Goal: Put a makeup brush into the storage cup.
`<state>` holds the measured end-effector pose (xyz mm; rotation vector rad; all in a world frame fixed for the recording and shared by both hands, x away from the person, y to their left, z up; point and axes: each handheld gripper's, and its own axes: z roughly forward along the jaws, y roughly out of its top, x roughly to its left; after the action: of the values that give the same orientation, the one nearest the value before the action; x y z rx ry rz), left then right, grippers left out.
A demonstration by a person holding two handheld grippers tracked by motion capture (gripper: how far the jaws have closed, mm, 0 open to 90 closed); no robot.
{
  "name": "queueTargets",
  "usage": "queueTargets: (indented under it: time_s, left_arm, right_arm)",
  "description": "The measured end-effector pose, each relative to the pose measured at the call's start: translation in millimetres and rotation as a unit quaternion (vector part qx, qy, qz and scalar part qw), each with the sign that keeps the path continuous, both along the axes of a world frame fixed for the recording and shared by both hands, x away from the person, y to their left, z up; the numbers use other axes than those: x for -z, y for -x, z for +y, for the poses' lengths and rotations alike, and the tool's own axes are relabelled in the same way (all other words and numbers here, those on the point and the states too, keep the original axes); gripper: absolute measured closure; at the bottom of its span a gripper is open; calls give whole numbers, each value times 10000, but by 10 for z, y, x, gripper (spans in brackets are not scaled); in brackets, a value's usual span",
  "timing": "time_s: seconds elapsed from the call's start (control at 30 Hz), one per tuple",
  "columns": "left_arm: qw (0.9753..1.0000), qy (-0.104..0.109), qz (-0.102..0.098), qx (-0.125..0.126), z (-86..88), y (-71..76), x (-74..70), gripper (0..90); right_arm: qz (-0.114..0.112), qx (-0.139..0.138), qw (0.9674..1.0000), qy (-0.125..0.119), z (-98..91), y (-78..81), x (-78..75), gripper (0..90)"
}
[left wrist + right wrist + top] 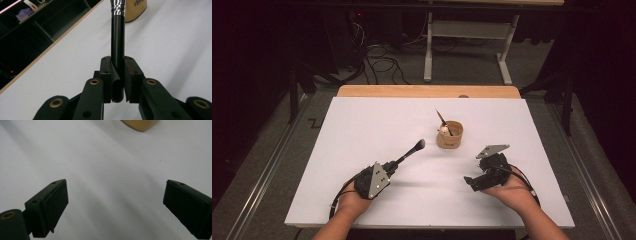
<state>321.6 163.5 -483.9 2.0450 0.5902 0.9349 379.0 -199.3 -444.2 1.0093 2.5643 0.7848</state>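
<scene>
My left gripper point(393, 165) point(117, 67) is shut on the black handle of a makeup brush point(410, 151) point(117, 37). The brush points up and to the right, toward a tan cup point(450, 137) point(136, 10), and its silver ferrule and dark tip stop short of the cup. A thin dark brush and a pale, round-topped item stand in the cup. To the right, near the table's front, my right gripper point(473, 182) point(117, 195) is open just above the white surface with nothing between its jaws. The cup's base point(140, 123) lies beyond it.
The white board point(362, 125) covers a wooden table whose far edge point(427, 91) shows behind it. Beyond the table are a dark floor, cables and a white table frame point(467, 45). A cable trails from each gripper at the front edge.
</scene>
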Motion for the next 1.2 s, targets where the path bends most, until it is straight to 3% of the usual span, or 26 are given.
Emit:
queueTargets:
  time_s: [0.2,0.27,0.4,0.63,0.8,0.9,0.97,1.13,1.2]
  left_arm:
    - [9995,262,133,-109,60,-21,-11,789]
    - [9990,347,214,-183,80,-20,-12,789]
    - [9976,602,288,-193,127,-38,-26,789]
    - [9936,971,472,-335,204,-57,-21,789]
    - [9863,1429,653,-497,272,-76,-25,789]
    - [9821,1653,715,-545,308,-76,-32,789]
    - [9776,1860,804,-575,342,-70,-25,789]
    - [9741,2016,848,-580,380,-38,-20,789]
    - [9715,2131,871,-561,390,-30,-27,789]
  right_arm:
    - [-136,248,9981,-543,-103,28,76,70]
    - [-283,322,9966,-697,-145,32,84,70]
    - [-506,508,9914,-1091,-210,72,99,72]
    - [-944,667,9831,-1421,-277,169,165,74]
    - [-1303,770,9753,-1609,-349,218,181,74]
    - [-1380,776,9733,-1661,-374,247,189,74]
    - [-1406,753,9729,-1672,-380,257,203,74]
    - [-1494,706,9705,-1755,-380,275,200,74]
    - [-1556,693,9683,-1830,-373,280,198,74]
